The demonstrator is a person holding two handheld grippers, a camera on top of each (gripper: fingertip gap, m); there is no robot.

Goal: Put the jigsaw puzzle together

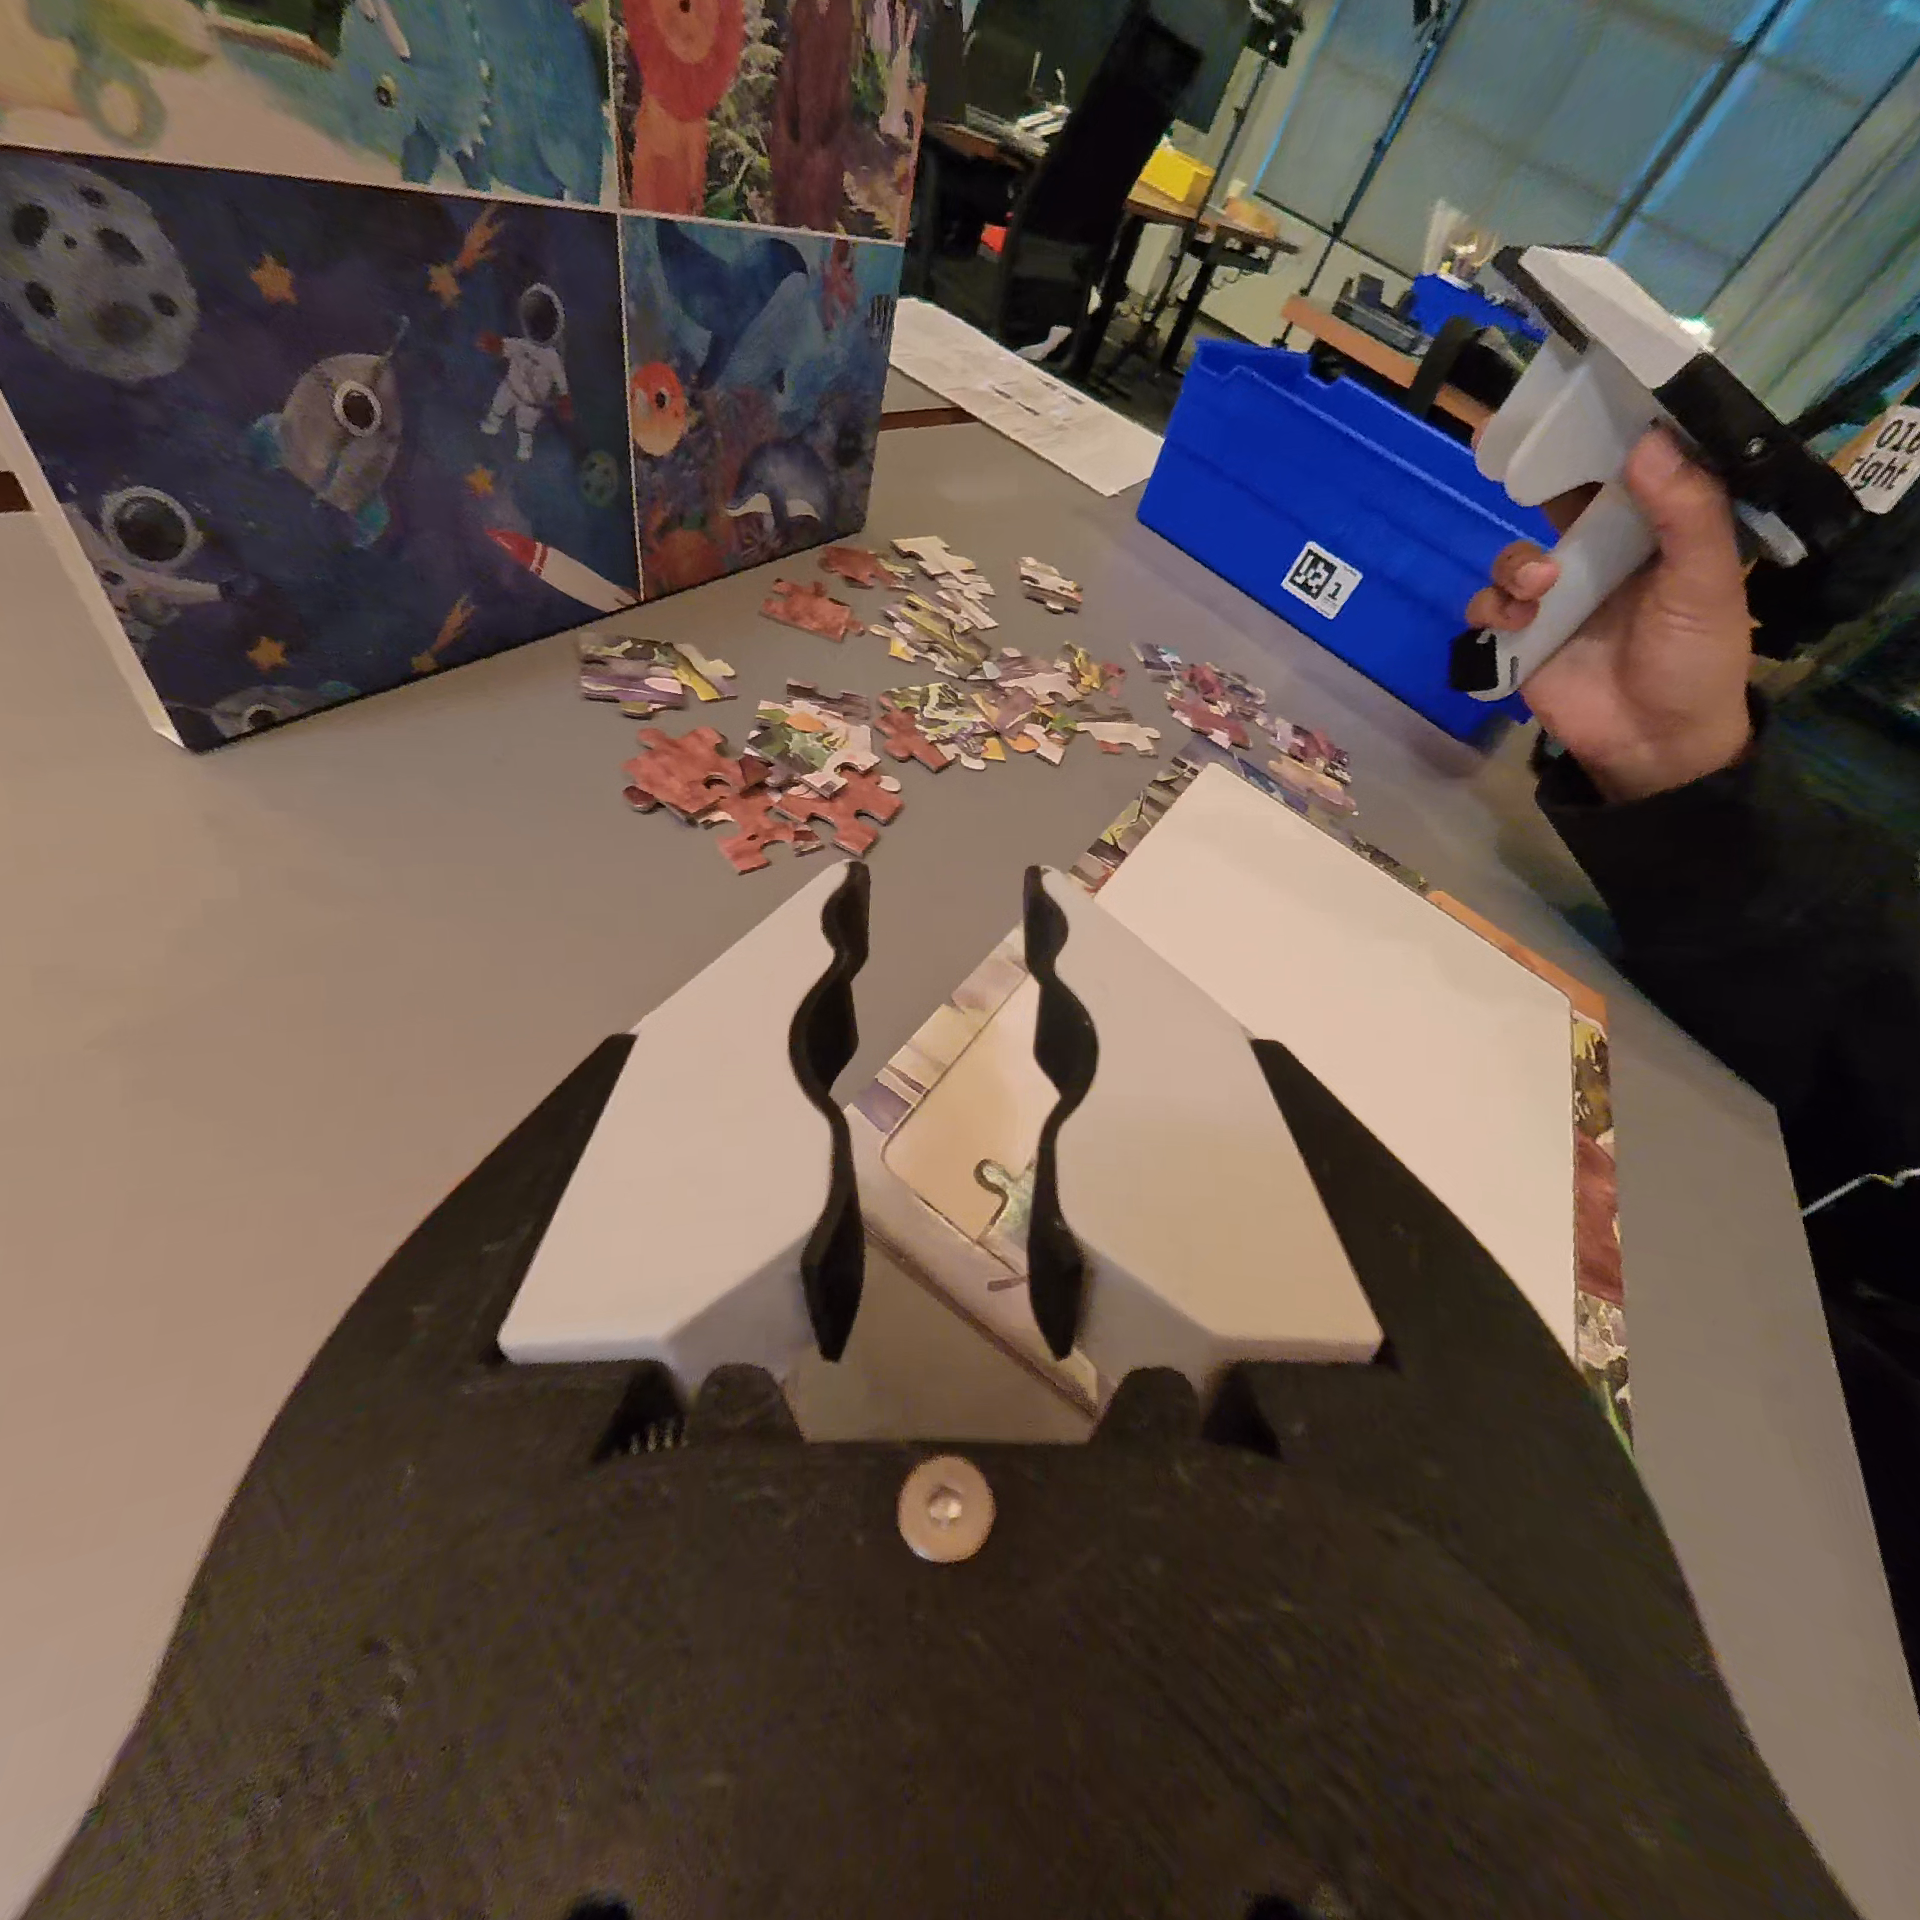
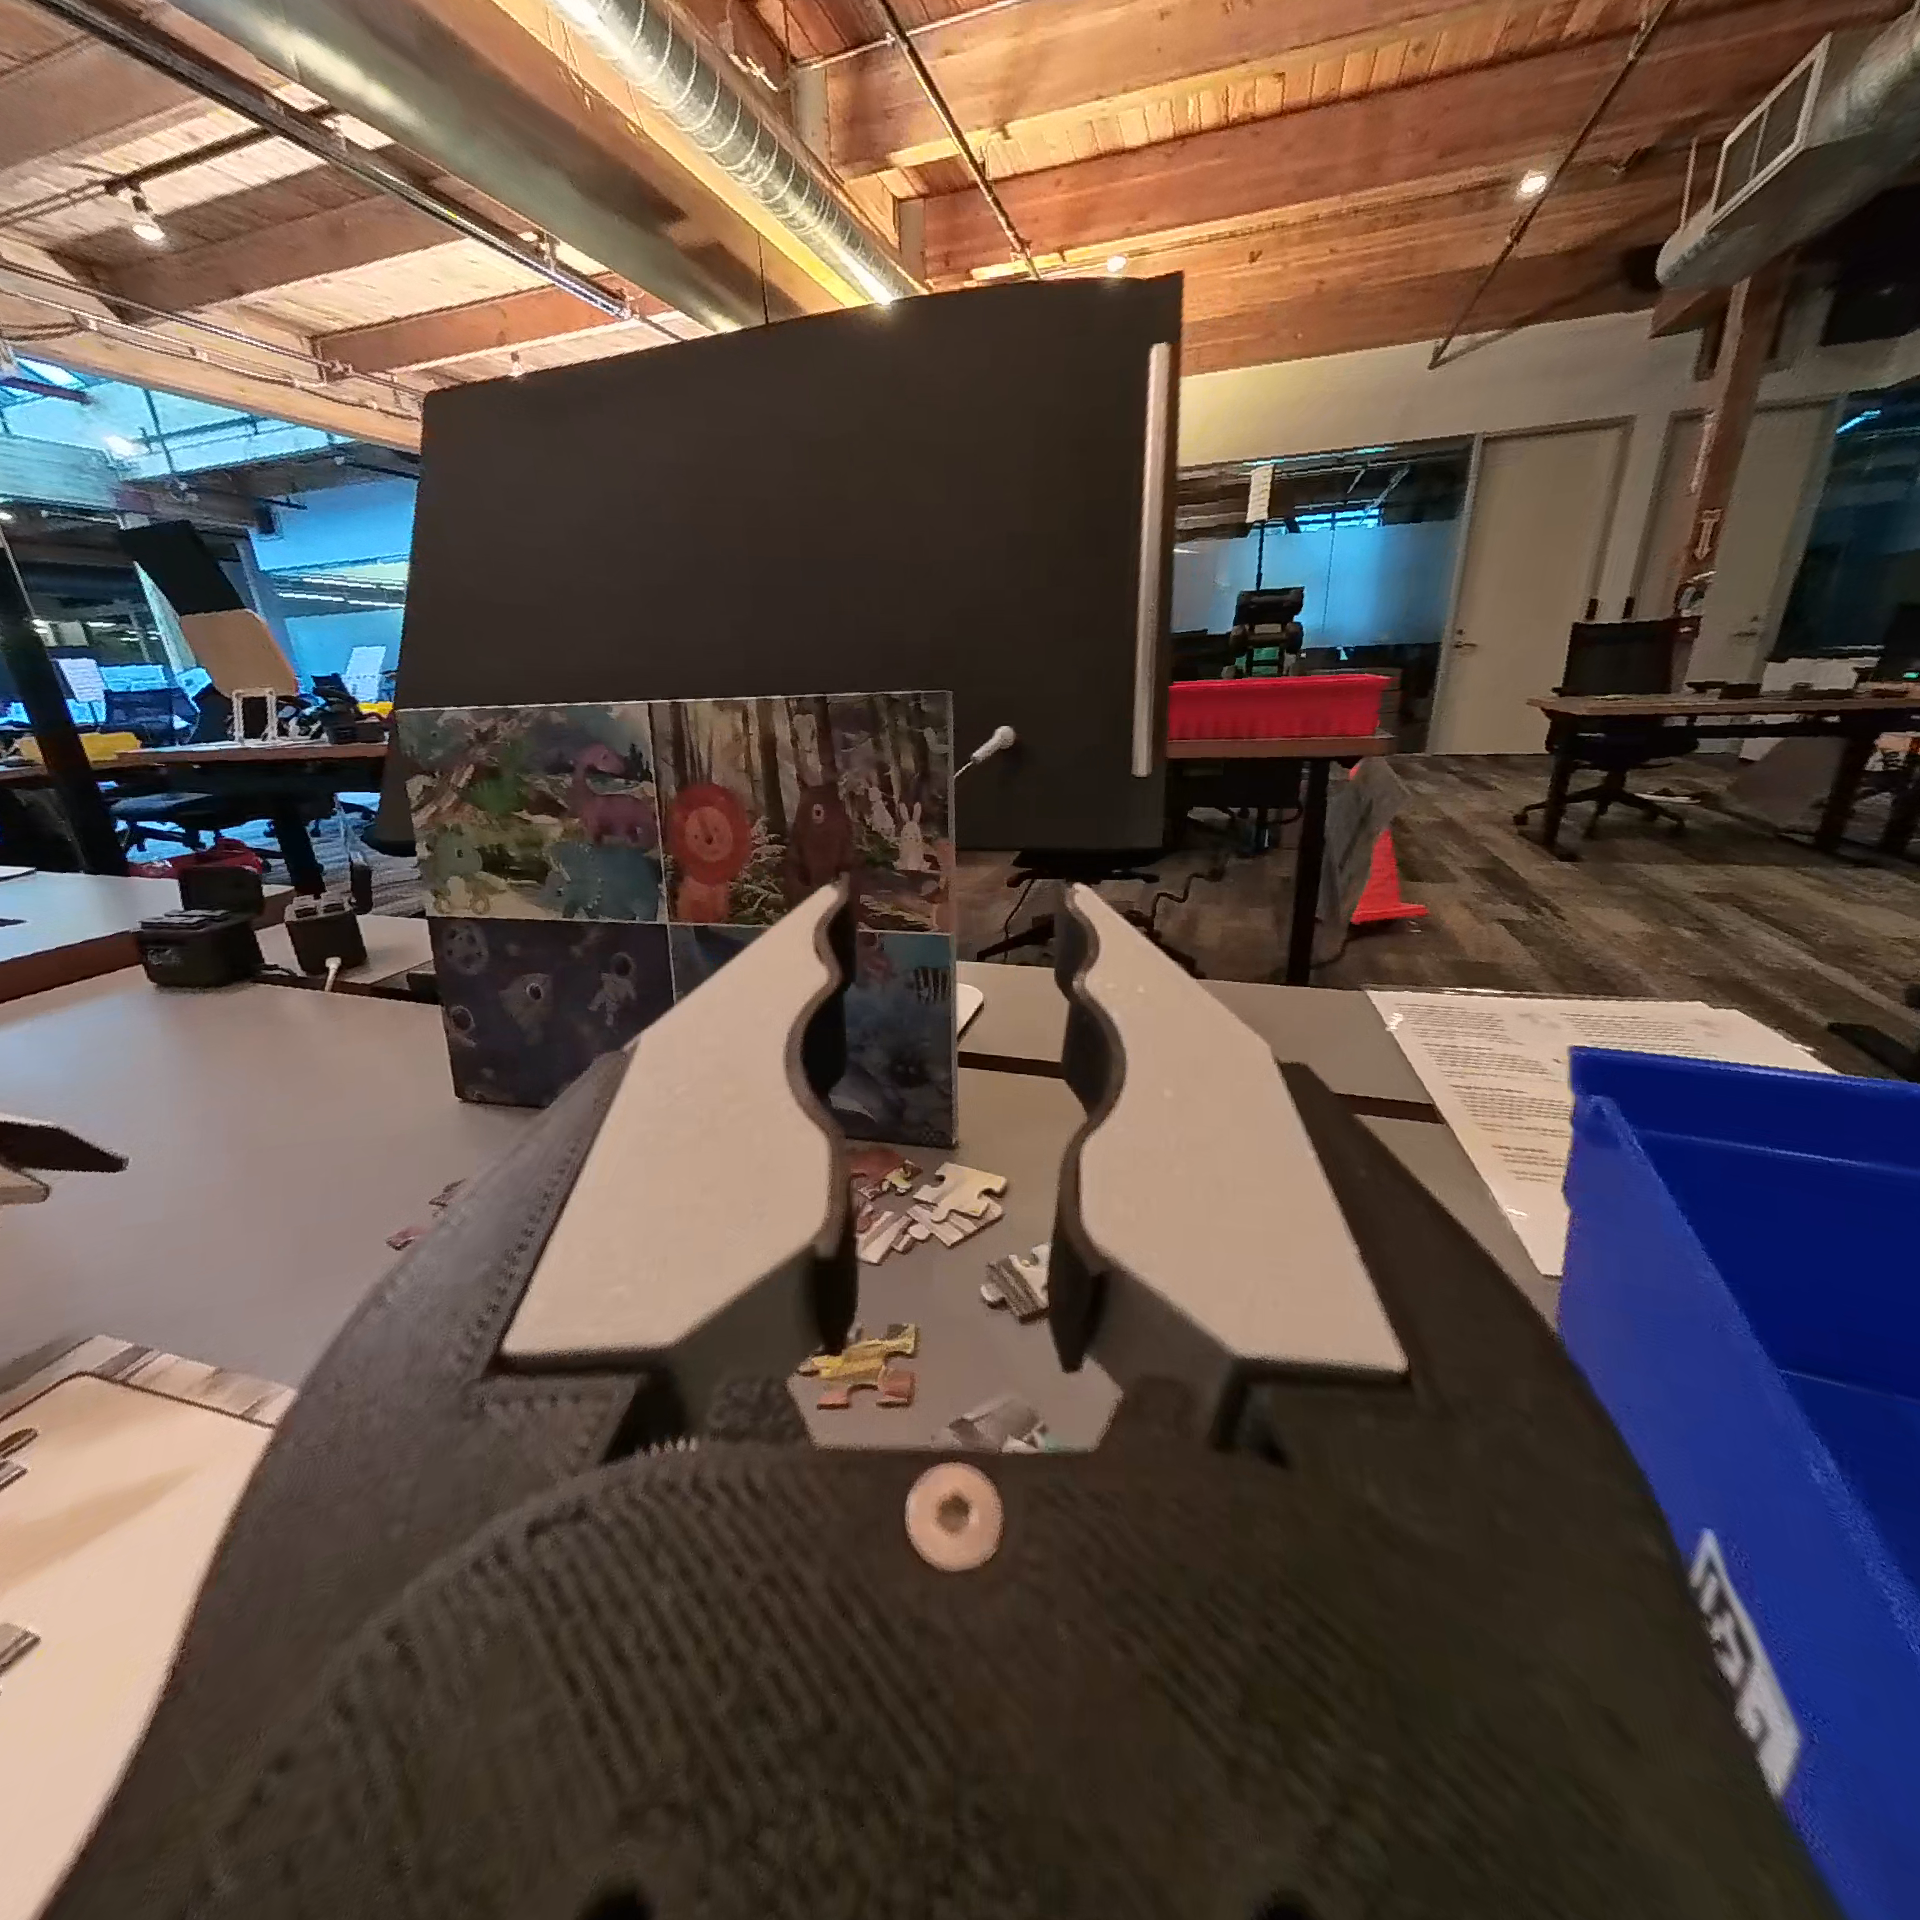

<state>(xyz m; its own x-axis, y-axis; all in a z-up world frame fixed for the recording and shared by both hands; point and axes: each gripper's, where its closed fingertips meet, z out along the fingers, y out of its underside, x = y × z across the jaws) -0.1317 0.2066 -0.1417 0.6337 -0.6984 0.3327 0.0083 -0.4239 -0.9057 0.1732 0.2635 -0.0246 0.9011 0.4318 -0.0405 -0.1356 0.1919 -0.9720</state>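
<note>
Several loose jigsaw pieces [image 1: 883, 696] lie scattered on the grey table [image 1: 312, 987]. Nearer me lies the puzzle tray [image 1: 966, 1101], with a picture border and a pale inside. A white board [image 1: 1340, 997] lies over its right part. My left gripper [image 1: 945, 878] is open and empty, low over the tray's left corner. A hand holds my right gripper [image 1: 1579, 416] up at the right. In the right wrist view the right gripper [image 2: 956, 899] is open and empty above the pieces [image 2: 935, 1216]. The tray's corner [image 2: 104, 1455] shows at lower left.
The picture-covered puzzle box [image 1: 364, 416] stands upright behind the pieces; it also shows in the right wrist view [image 2: 686, 904]. A blue bin [image 1: 1330, 520] [image 2: 1745, 1299] stands at the right, with a printed paper sheet [image 2: 1507, 1060] behind it. A black panel [image 2: 790, 582] stands beyond the table. My hands' fingertips stand some 35 cm from each other.
</note>
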